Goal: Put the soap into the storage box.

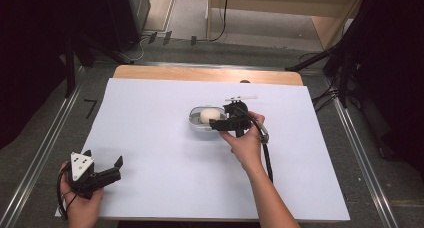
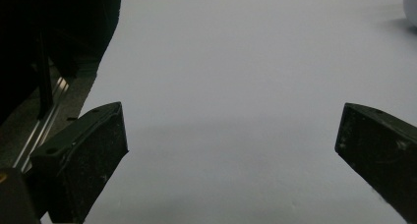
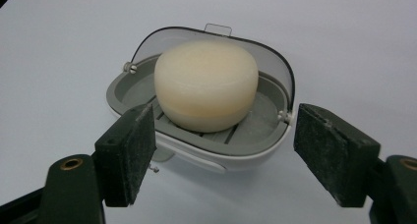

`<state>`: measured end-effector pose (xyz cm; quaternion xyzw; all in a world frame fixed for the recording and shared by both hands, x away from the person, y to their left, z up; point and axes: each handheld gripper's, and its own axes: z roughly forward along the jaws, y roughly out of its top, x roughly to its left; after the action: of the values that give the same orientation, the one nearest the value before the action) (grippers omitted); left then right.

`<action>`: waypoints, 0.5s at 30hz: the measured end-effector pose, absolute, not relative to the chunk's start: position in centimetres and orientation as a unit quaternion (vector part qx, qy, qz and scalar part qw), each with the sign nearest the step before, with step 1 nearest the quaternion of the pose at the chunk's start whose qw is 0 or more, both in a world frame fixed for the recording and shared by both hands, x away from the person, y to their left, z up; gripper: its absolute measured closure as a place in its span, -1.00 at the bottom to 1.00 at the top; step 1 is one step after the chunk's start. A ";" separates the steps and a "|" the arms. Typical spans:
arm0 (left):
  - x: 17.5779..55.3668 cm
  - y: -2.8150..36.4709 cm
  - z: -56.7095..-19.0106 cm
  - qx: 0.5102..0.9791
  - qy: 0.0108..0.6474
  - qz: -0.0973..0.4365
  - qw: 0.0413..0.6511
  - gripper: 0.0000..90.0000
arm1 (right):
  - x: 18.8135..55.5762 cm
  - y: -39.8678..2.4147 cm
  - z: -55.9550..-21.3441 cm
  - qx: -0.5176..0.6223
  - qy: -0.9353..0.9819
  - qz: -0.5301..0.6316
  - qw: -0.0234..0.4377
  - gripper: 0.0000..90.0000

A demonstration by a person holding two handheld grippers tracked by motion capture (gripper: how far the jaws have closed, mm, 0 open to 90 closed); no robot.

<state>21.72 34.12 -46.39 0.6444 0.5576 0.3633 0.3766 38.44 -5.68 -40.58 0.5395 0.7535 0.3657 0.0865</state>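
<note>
The soap case sits mid-desk with its long axis running left to right in the high view, its clear lid tipped up at the far side and a round cream soap bar on the grey slatted tray inside. My right gripper faces it, jaws wide to either side of its near end, not touching. My left gripper rests at the desk's near-left corner, jaws wide over bare white; the case is cut off at the edge of its view.

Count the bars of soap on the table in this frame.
1. The soap sits in the open soap box near the table's middle, just ahead of the open right gripper. Nothing suggests another is hidden.
</note>
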 end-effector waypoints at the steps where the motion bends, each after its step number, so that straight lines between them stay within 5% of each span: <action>1: 21.7 34.1 -46.4 0.644 0.558 0.363 0.377 -1.00 | 38.3 -5.8 -40.6 0.539 0.754 0.365 0.087 -0.46; 15: 21.7 34.1 -46.4 0.645 0.558 0.363 0.375 -1.00 | 36.7 -8.8 -41.4 0.529 0.749 0.392 0.071 -0.64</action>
<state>21.72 34.11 -46.39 0.6447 0.5580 0.3635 0.3754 36.74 -8.81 -41.38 0.5289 0.7495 0.3918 0.0709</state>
